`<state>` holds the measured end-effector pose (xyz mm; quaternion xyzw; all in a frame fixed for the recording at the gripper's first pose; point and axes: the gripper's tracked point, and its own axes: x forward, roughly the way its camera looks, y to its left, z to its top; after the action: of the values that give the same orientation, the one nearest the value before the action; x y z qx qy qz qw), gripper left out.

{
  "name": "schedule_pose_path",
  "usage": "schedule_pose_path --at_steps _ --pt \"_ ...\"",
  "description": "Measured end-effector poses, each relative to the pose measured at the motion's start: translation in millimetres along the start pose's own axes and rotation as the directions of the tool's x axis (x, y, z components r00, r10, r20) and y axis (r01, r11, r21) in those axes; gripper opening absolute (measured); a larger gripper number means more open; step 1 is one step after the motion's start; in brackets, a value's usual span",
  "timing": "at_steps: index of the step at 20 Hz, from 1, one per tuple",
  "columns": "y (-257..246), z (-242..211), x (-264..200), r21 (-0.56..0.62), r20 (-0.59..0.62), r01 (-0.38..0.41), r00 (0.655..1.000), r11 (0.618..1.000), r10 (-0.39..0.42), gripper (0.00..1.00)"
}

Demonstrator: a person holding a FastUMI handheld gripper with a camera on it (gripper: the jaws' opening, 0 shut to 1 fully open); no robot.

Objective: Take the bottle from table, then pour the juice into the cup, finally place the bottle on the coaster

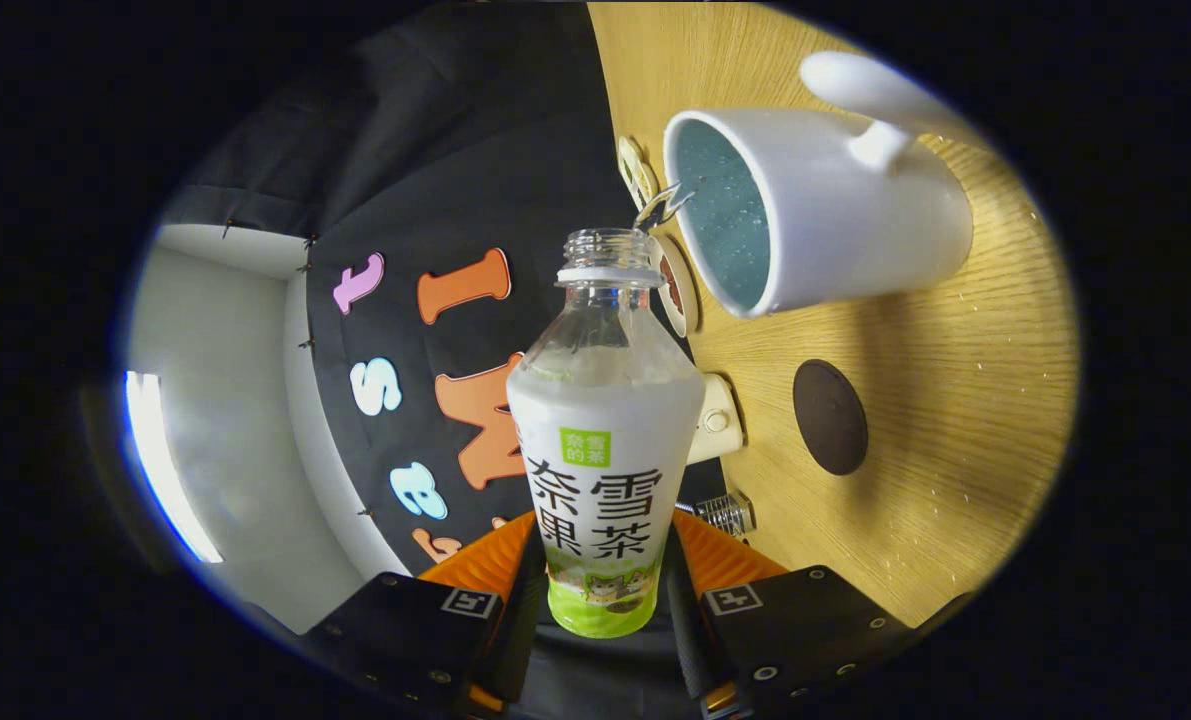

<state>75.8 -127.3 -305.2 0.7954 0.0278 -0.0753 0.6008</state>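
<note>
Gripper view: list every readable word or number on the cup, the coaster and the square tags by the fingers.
Cup: none.
Coaster: none.
Square tags: black-and-white patterns, no characters.
Gripper, fingers pressing the bottle from both sides: no text on them.

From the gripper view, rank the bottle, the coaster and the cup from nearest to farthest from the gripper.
1. Bottle: clamped between the fingers of the gripper, uncapped mouth pointing toward the cup.
2. Coaster: dark disc on the wooden table, beyond the fingers, beside the bottle's body.
3. Cup: white, farthest, just past the bottle's mouth.
</note>
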Motion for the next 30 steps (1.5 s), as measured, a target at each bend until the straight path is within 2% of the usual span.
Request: schedule_pose_path --at_steps 11,20,30 --pt "3.6 0.9 0.9 0.082 0.013 -0.004 1.0 0.997 0.003 0.6" --pt "27.7 3.6 -4.2 0.165 0.031 -0.027 0.999 0.986 0.022 0.6" --pt "33.2 0.1 -6.4 0.26 0.007 0.029 0.999 0.965 -0.032 0.6"
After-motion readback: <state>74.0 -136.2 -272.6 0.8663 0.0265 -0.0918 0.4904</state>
